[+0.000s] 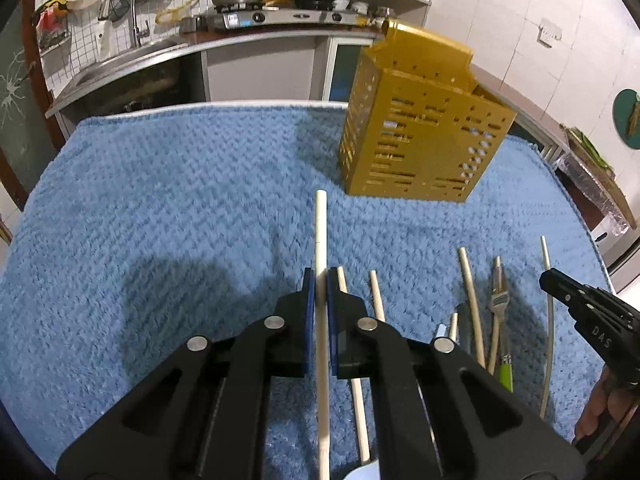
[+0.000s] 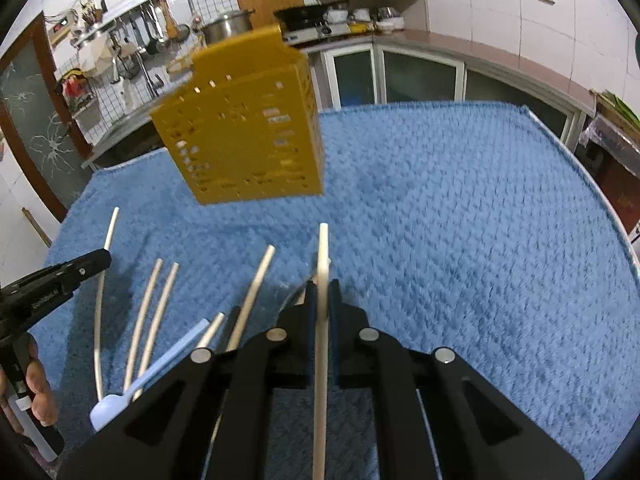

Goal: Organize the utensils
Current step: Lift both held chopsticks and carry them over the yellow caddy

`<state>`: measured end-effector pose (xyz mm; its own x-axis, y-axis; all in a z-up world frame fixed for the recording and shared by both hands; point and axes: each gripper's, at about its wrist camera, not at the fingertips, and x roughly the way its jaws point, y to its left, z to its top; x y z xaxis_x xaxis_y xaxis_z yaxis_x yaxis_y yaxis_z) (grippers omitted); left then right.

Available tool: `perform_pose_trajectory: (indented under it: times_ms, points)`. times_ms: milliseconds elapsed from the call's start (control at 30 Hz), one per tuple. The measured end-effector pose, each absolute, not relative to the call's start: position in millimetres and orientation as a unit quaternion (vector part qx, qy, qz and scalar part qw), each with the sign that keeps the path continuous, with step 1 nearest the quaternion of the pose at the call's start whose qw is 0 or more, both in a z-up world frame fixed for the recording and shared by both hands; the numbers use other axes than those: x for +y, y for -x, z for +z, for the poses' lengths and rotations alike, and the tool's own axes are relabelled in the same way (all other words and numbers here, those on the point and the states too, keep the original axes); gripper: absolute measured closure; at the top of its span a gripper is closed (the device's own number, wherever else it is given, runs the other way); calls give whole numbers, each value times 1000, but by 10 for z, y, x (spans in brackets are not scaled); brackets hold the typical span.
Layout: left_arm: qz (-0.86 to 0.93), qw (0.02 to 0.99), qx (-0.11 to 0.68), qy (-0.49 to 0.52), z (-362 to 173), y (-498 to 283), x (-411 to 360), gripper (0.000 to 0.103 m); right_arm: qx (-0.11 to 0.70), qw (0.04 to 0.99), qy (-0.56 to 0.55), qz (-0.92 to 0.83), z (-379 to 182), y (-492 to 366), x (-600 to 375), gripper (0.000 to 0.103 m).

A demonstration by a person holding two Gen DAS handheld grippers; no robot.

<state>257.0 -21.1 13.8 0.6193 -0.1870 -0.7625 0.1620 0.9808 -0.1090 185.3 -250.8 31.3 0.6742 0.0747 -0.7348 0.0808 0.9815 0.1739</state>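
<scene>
Between the blue pads of the left hand-held gripper (image 1: 319, 280) sits a pale chopstick (image 1: 321, 232), clamped partway along its shaft, tip pointing ahead toward the yellow slotted holder (image 1: 420, 136). And the right hand-held gripper (image 2: 322, 292) is doing the same, its pads pinched on a second chopstick (image 2: 322, 256), lifted over the blue towel (image 2: 460, 220) that covers the bench! That holder (image 2: 244, 128) stands near the far side of the towel, well apart from both tips.

These sticks look light, stiff and smooth, so I'd judge them prone to swivelling in a pinch; a hold nearer the middle should keep the long end from drooping or twisting on the way to the holder's mouth.

Spread out beside them on the towel lie the rest: several more loose chopsticks (image 2: 156, 312), a light blue spoon (image 2: 116, 404) close to the camera, and something green-handled (image 1: 505, 372), tongs or a peeler, I can't tell which. All thin, all low against soft pile, so each likely needs a pinch across the shaft.
</scene>
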Motion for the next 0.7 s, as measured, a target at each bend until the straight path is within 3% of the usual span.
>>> perform_pose_trajectory:
  times_ms: [700]
  points:
    - [-116,940,319,20,770,-2116,-99,99,295,949,-111,13,802,-1508,-2555,97]
